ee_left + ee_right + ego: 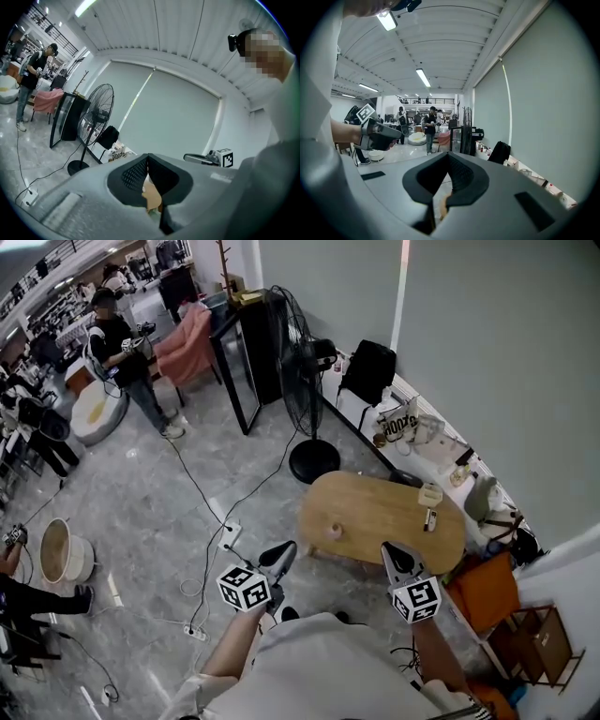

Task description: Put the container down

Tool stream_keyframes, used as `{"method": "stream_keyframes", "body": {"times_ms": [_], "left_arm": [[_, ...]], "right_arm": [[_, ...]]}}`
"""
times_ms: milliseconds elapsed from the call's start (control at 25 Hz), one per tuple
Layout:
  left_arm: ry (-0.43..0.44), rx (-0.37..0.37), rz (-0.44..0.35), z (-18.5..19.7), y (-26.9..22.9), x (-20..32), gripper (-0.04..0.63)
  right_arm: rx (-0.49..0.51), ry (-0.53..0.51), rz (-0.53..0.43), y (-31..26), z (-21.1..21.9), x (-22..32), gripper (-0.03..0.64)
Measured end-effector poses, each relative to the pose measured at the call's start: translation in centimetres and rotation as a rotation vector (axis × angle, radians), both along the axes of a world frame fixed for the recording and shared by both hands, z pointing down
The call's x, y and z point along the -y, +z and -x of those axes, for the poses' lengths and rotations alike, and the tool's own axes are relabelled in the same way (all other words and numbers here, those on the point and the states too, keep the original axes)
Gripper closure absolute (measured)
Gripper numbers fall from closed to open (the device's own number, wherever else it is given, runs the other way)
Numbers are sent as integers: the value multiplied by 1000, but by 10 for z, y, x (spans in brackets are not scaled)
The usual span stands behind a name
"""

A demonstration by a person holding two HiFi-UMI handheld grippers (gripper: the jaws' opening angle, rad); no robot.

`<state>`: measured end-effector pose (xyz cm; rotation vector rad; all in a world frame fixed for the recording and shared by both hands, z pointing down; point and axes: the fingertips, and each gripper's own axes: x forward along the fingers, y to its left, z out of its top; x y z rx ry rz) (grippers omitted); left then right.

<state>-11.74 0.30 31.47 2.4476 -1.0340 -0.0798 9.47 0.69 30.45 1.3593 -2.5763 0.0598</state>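
Cool, even light comes from ceiling tube lamps (pixel 423 77); one glares white overhead. The floor (pixel 159 512) has a dull sheen and faint shadows. Edges bend strongly, with black corners; the right hand-held gripper (pixel 448 158) looks soft.

An oval wooden table (pixel 384 512) sits just right of centre. A black standing fan (pixel 302 390) rises at eleven o'clock from it, with a pink armchair (pixel 187 348) farther off at ten. An orange bag (pixel 487 592) lies at four o'clock and a white power strip (pixel 230 536) at nine.

Two claws (pixel 289 547) (pixel 387 549) — one oval table (pixel 375 512), one floor fan (pixel 302 381), one pink armchair (pixel 187 348).
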Motion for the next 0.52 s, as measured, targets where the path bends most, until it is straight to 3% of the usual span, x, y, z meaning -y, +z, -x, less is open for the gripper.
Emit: {"method": "stream_keyframes", "body": {"times_ms": [520], "left_arm": [[7,-8,6,16,0,2,575]], "right_arm": [[-9,-22,7,2,24,0,615]]}}
